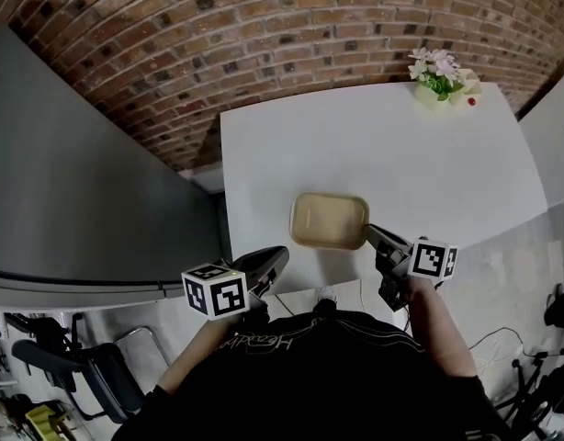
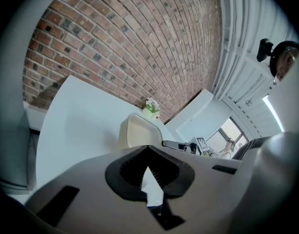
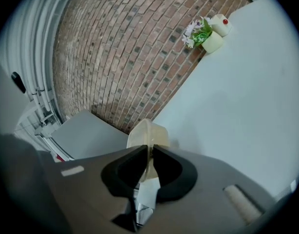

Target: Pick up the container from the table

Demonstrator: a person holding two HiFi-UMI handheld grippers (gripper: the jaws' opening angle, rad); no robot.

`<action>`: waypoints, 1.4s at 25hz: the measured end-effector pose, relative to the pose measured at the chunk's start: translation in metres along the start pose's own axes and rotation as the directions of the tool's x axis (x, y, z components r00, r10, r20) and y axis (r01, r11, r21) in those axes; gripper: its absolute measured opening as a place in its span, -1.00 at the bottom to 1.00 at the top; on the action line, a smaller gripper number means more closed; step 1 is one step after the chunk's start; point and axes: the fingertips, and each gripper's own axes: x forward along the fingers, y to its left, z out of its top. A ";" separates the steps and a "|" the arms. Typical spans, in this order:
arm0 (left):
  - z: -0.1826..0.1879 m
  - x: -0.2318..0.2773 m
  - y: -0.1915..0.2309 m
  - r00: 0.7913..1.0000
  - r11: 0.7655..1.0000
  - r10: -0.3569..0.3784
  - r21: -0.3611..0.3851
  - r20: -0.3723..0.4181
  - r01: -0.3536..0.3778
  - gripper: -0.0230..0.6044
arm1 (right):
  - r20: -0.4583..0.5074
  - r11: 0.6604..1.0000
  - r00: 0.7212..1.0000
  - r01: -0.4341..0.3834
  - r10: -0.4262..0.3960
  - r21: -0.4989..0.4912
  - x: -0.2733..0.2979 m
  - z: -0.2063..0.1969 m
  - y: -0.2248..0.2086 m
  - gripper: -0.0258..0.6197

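Note:
A shallow beige plastic container (image 1: pixel 329 220) hangs just over the near part of the white table (image 1: pixel 401 145). My right gripper (image 1: pixel 367 231) is shut on its right rim; in the right gripper view the dark pads (image 3: pixel 138 161) pinch the thin rim and the container (image 3: pixel 145 132) juts out beyond them. My left gripper (image 1: pixel 279 254) hovers off the container's near left corner, shut with nothing in it. In the left gripper view the jaw tips (image 2: pixel 148 148) meet, and the container (image 2: pixel 139 130) shows past them, with the right gripper (image 2: pixel 180 145) at its side.
A small pot of pink and white flowers (image 1: pixel 437 75) with a red-dotted thing beside it stands at the table's far right corner. A brick wall (image 1: pixel 291 35) runs behind. A grey cabinet (image 1: pixel 80 200) lies along the left, and a chair (image 1: pixel 89 370) stands on the floor below it.

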 end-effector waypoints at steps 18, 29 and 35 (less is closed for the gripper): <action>-0.021 -0.087 -0.049 0.992 0.991 -0.092 0.109 0.086 0.082 -0.92 | 0.159 0.989 0.983 -0.076 0.096 -0.127 -0.057 -0.043 0.105 -0.78; -0.055 -0.150 -0.062 0.985 0.987 -0.108 0.130 0.135 0.090 -0.92 | 0.220 0.971 0.964 -0.100 0.149 -0.218 -0.092 -0.087 0.162 -0.78; -0.074 -0.181 -0.058 0.983 0.989 -0.099 0.125 0.156 0.080 -0.92 | 0.226 0.974 0.960 -0.125 0.167 -0.192 -0.095 -0.118 0.180 -0.78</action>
